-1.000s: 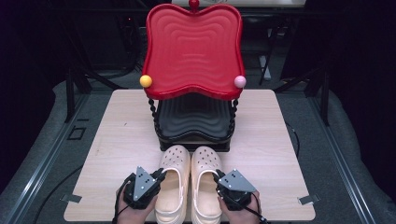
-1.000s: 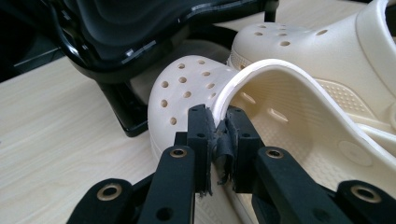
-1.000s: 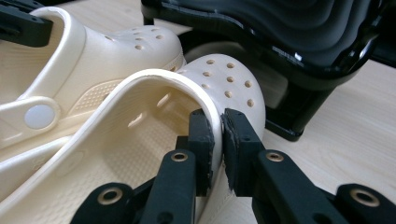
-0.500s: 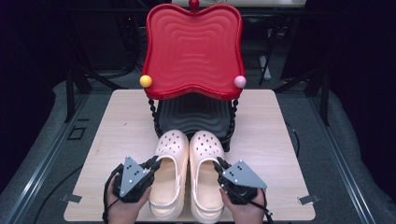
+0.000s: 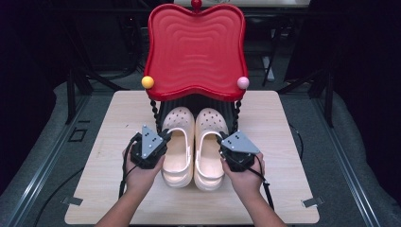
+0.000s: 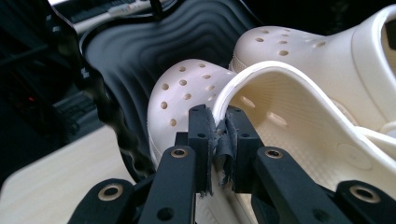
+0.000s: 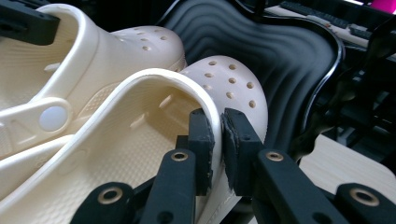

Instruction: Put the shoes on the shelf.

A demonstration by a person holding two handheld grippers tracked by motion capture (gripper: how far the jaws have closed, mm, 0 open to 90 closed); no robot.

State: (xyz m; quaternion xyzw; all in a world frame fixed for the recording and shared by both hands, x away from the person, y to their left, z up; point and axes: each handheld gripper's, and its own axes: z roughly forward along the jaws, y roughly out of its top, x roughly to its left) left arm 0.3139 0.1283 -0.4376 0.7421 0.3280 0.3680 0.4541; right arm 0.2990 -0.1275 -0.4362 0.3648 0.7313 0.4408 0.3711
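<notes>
Two cream clogs lie side by side on the table, toes toward a two-tier stand. The left clog (image 5: 178, 142) has its outer rim pinched by my left gripper (image 5: 165, 137), which is shut on it (image 6: 219, 130). My right gripper (image 5: 222, 141) is shut on the outer rim of the right clog (image 5: 209, 146), with the rim squeezed between its jaws (image 7: 218, 140). Both toes reach onto the black lower tray (image 6: 140, 56), under the red upper tray (image 5: 196, 47). The left clog's toe (image 6: 187, 93) and the right clog's toe (image 7: 229, 79) rest on the ribbed black surface.
The stand has black beaded posts (image 5: 153, 111) with a yellow ball (image 5: 147, 82) and a pink ball (image 5: 243, 82) at the red tray's front corners. The wooden table (image 5: 283, 142) has bare room left and right of the clogs. Dark floor surrounds it.
Both grippers have pushed the pair of clogs away from the person, toward the stand; the toes now lie on the black lower tray beneath the red one.
</notes>
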